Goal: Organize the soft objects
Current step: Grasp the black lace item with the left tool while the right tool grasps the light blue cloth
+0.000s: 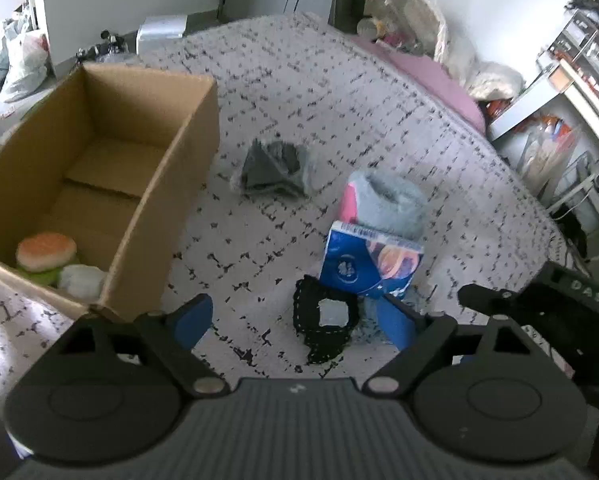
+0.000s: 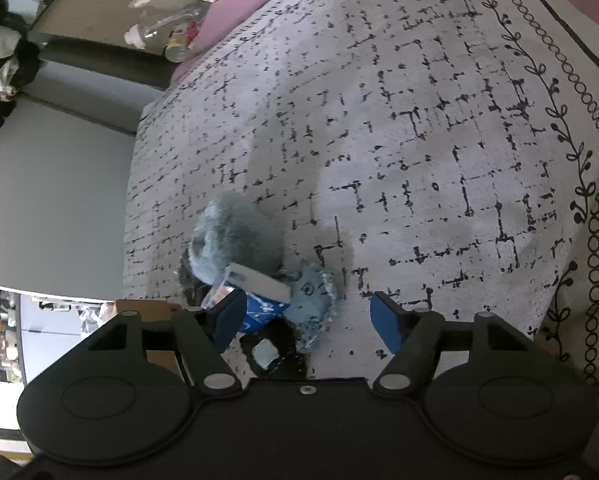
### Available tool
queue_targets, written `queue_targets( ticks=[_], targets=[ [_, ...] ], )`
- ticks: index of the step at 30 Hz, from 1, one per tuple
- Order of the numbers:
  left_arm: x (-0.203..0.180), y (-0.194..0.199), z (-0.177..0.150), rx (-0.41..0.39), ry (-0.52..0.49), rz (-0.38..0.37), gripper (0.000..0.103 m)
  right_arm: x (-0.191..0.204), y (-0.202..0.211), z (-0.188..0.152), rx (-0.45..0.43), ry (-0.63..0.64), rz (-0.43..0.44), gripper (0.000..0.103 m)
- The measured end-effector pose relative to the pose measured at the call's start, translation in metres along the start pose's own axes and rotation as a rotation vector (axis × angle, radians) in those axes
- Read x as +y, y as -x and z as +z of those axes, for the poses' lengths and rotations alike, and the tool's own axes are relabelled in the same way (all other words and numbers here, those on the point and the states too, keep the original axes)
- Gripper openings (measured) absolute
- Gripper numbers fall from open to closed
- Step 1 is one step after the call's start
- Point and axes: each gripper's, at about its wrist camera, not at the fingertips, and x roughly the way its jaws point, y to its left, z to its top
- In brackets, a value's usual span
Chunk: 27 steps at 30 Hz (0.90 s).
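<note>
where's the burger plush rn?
Left wrist view, far left: the burger plush sits inside the cardboard box at its near end, beside a white soft toy. It does not show in the right wrist view.

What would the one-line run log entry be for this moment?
left gripper: open, empty | right gripper: open, empty | brown cardboard box: plush burger inside | blue tissue pack: on bed

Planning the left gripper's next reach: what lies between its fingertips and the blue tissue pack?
In the left wrist view, a black lace-edged piece lies on the bedspread between the left gripper and the blue tissue pack.
</note>
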Motion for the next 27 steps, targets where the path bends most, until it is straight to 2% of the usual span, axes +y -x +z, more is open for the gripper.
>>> queue_targets(
  ticks=[6, 10, 15, 25, 27],
  targets=[
    [-0.007, -0.024, -0.002, 0.039, -0.004, -0.004, 0.083, -0.004, -0.013, 0.003, -0.004, -0.019, -0.015, 0.059],
    [-0.010, -0.036, -0.001, 0.051, -0.002, -0.003, 0.080, -0.009, -0.023, 0.005, 0.008, -0.051, -0.016, 0.057],
    [-0.010, -0.051, -0.001, 0.092, 0.023, -0.001, 0.070, -0.022, -0.024, 0.005, 0.005, -0.116, -0.019, 0.055],
    [-0.012, -0.067, -0.005, 0.106, 0.029, 0.012, 0.068, -0.029, -0.041, 0.007, 0.050, -0.191, 0.014, 0.055],
    [-0.013, -0.067, -0.004, 0.098, 0.027, 0.013, 0.057, -0.028, -0.044, 0.008, 0.052, -0.190, 0.019, 0.055]
  ],
)
